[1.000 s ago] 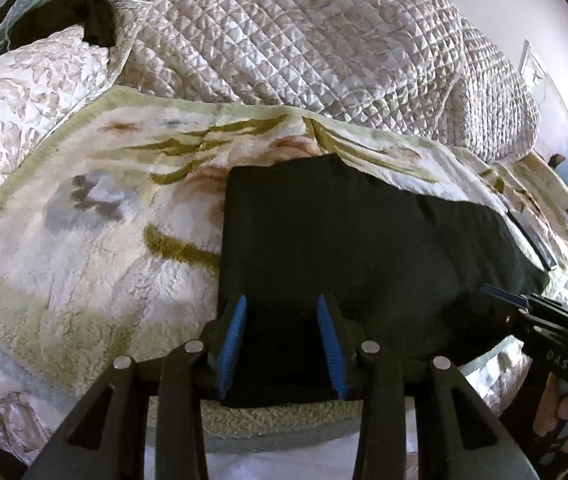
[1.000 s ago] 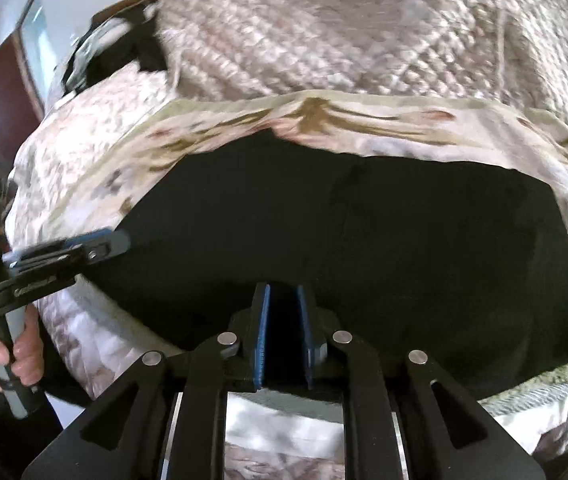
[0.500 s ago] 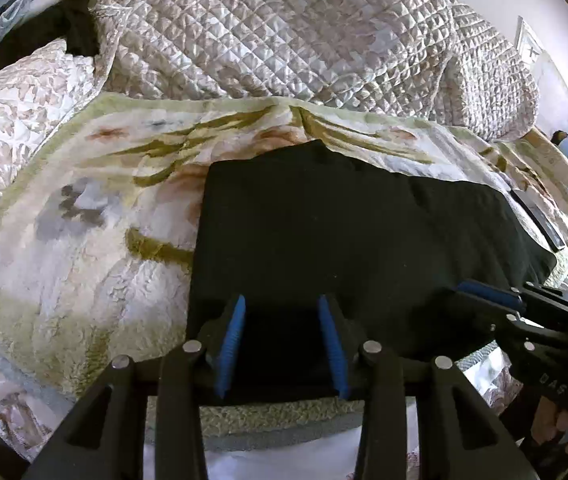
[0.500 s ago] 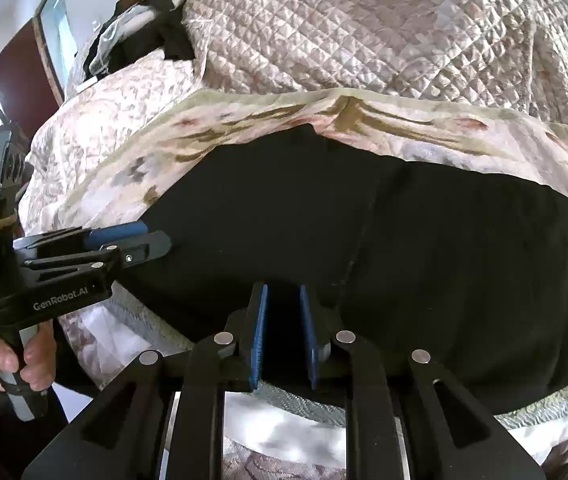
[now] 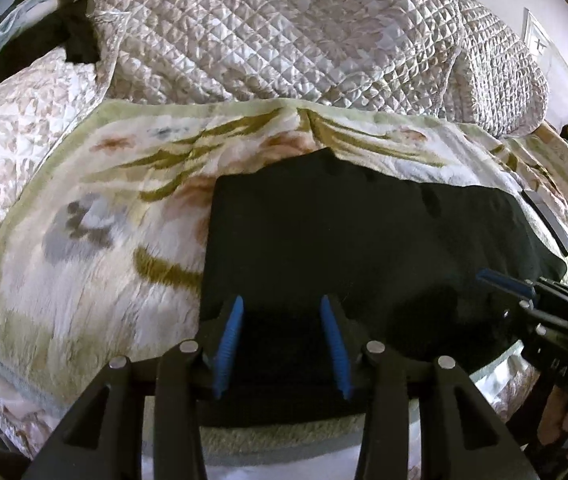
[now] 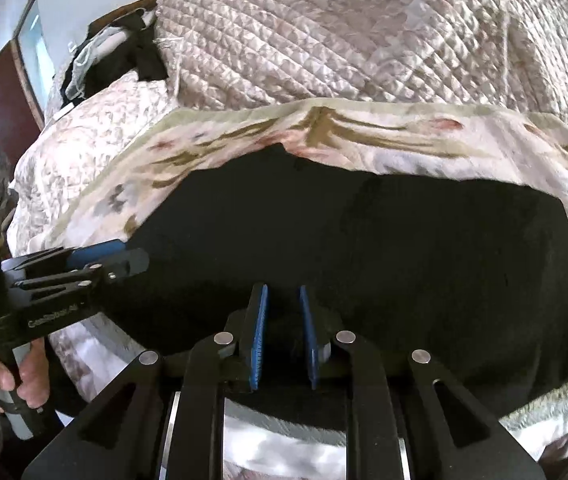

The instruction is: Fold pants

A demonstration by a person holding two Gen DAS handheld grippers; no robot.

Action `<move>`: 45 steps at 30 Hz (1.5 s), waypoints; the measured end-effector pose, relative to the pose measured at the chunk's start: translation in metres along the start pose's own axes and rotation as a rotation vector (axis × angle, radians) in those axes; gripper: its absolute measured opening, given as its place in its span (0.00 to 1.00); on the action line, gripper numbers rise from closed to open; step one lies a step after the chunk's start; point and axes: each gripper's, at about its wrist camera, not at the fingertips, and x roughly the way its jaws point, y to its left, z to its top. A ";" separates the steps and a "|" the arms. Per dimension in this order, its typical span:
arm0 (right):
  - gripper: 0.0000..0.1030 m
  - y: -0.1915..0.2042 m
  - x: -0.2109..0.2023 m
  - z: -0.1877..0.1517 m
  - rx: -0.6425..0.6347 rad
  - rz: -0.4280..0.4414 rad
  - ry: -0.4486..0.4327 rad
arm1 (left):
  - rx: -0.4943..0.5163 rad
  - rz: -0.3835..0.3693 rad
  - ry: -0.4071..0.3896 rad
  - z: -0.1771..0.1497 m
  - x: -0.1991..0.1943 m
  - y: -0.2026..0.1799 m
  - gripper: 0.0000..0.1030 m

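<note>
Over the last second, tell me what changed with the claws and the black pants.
The left claw has spread its blue pads a little wider and is opening now, over the near edge of the black pants, not pinching them. The right claw widened slightly, its pads nearly together at the near hem; a grip cannot be made out. The pants stayed flat on the floral blanket, the quilt behind unchanged.

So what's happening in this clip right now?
A person is folding black pants laid flat on a floral fleece blanket over a quilted bed cover, with a handheld claw in each hand. The left claw sits over the near edge, jaws opening, fabric between them but not pinched. The right claw, jaws narrow, is at the same edge; a grip is unclear.
</note>
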 end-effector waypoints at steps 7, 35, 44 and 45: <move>0.16 -0.018 0.004 -0.001 0.070 -0.053 0.025 | 0.053 -0.034 0.027 -0.002 0.010 -0.012 0.46; 0.59 -0.127 -0.081 -0.059 0.573 -0.211 -0.019 | 0.057 -0.075 -0.005 -0.012 0.008 -0.011 0.54; 0.61 -0.155 -0.070 -0.050 0.701 -0.178 -0.089 | 0.044 -0.097 -0.009 -0.012 0.008 -0.009 0.54; 0.61 -0.155 -0.071 -0.049 0.704 -0.183 -0.099 | 0.044 -0.098 -0.010 -0.012 0.008 -0.008 0.54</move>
